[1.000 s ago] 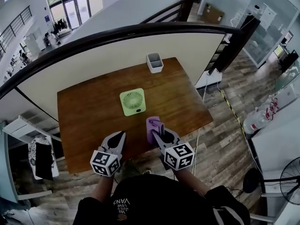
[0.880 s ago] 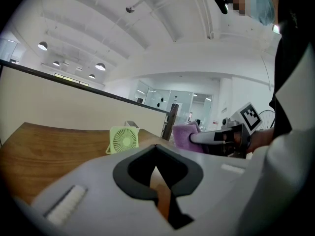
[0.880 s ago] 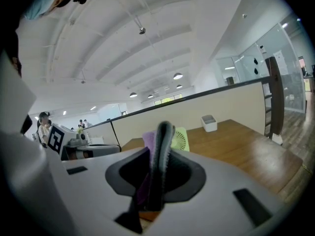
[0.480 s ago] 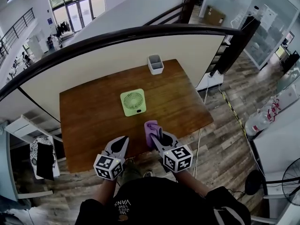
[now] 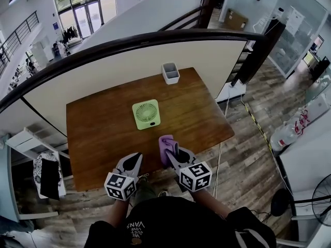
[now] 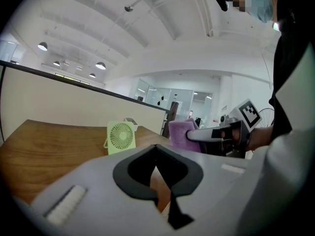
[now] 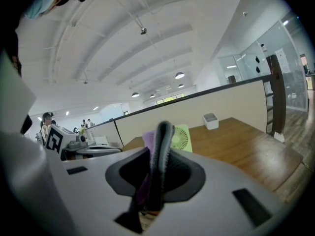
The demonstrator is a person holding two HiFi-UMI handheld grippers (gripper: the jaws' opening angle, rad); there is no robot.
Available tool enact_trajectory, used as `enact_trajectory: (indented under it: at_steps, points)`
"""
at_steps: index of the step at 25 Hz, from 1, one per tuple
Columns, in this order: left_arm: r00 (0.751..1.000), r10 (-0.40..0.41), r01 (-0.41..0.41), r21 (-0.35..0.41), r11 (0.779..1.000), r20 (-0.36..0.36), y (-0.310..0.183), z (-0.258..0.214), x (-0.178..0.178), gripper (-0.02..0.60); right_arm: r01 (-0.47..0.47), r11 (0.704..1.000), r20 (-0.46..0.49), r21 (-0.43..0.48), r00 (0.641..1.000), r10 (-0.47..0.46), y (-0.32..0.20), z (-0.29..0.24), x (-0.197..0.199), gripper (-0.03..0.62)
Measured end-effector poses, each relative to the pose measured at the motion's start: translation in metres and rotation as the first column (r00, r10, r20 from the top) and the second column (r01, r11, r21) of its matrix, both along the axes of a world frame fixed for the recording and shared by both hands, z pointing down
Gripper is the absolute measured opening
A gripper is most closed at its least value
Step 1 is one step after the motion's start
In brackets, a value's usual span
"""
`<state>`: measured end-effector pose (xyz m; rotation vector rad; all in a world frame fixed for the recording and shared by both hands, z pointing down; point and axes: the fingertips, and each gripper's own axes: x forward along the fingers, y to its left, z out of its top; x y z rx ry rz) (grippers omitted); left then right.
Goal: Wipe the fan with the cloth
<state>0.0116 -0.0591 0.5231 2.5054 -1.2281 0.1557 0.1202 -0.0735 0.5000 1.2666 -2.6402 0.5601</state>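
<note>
Your right gripper [image 5: 173, 151] grips the purple cloth [image 5: 165, 141] above the table's [image 5: 98, 133] near edge, your left gripper [image 5: 135, 159] pinched shut, empty; the green fan [image 5: 146, 113] stands mid-table, well ahead, so press the cloth flat on its grille lightly.

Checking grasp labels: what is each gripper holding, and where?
Right gripper is shut on the cloth by one end; the rest sticks out past its tips. Left gripper is shut and empty.

Head view steeply down over table [image 5: 103, 123], gripper views low, all sharing fan [image 5: 146, 114]
</note>
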Motion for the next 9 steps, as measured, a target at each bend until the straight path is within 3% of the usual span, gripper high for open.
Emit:
enact_trajectory:
  at_steps: [9]
  points:
    - [1.0, 0.002, -0.002, -0.003, 1.0, 0.004, -0.0009, 0.0002, 0.0025, 0.011, -0.006, 1.0, 0.003, 0.003, 1.0, 0.006, -0.0004, -0.0016, 0.0028, 0.084]
